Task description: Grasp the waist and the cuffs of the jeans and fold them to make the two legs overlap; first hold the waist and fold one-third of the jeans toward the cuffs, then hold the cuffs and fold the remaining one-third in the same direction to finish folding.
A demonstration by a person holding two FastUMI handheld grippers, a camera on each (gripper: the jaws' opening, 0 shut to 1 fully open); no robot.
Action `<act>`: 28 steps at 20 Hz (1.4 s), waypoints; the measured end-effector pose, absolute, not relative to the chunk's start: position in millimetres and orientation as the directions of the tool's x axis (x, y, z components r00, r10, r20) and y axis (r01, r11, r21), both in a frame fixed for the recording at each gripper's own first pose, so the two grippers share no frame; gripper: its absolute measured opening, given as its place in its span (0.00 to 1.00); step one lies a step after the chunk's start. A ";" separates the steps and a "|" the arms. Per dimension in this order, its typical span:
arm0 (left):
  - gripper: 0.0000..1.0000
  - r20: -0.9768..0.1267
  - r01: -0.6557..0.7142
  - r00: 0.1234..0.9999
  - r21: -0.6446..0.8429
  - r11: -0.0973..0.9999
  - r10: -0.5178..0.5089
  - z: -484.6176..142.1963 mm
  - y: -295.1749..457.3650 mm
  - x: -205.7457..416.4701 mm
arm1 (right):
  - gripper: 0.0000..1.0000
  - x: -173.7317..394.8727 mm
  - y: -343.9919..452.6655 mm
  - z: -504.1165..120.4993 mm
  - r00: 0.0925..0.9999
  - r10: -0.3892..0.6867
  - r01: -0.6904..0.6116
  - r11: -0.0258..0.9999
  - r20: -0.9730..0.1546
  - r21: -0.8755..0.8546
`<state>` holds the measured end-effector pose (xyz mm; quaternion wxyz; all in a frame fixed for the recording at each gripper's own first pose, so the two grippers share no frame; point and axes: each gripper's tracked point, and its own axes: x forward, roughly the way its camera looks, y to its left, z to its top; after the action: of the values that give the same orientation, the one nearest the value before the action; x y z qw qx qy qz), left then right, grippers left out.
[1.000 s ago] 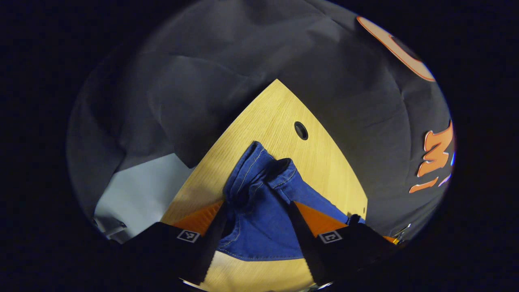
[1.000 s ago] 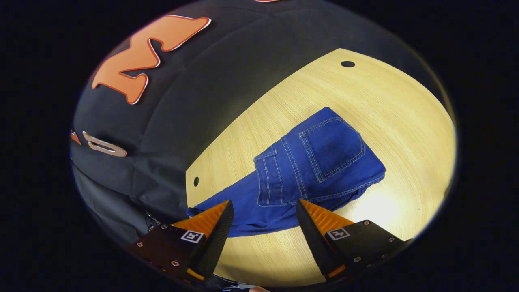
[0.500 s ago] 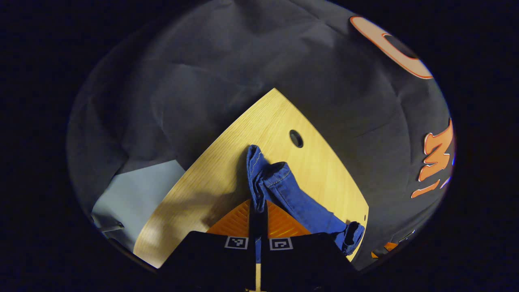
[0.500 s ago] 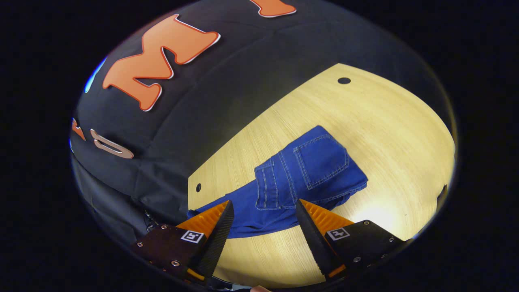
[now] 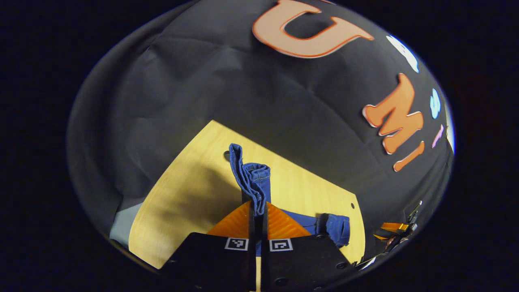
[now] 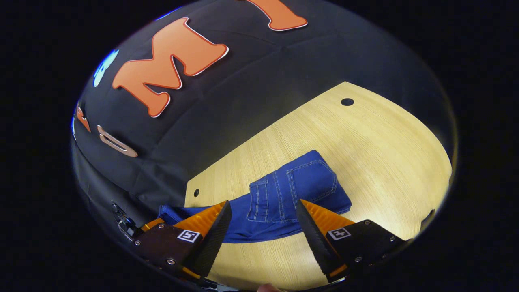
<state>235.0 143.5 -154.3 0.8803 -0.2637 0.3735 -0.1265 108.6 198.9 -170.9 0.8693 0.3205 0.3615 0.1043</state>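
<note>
Two grippers: left gripper (image 5: 257,209) clamped on jeans (image 6: 284,198) cuff (image 5: 251,178) above table (image 6: 365,142); right gripper (image 6: 262,209) spread apart, empty.

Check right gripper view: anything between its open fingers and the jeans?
No. Right gripper hangs open above the jeans; between the fingers, denim and bare wooden table.
</note>
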 end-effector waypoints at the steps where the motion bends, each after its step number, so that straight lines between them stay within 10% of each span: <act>1: 0.05 -0.575 0.044 0.699 -0.559 0.828 -0.425 -139.1 131.4 235.7 | 0.98 111.4 194.9 -168.4 0.721 0.416 0.043 0.772 -0.554 0.635; 16: 0.04 -0.467 0.348 0.641 -0.531 0.772 -0.610 -13.1 -140.4 233.5 | 0.98 118.7 131.3 -158.6 0.750 0.426 -0.107 0.833 -0.506 0.543; 28: 0.04 -0.571 0.370 0.634 -0.367 0.853 -0.521 -43.9 -279.5 230.4 | 0.98 120.2 91.9 -160.7 0.777 0.411 -0.172 0.867 -0.476 0.468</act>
<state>230.4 -279.5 -43.9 0.8975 -0.1083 0.3481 -0.2483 120.2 91.9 -160.7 0.9205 0.2034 0.2937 0.1585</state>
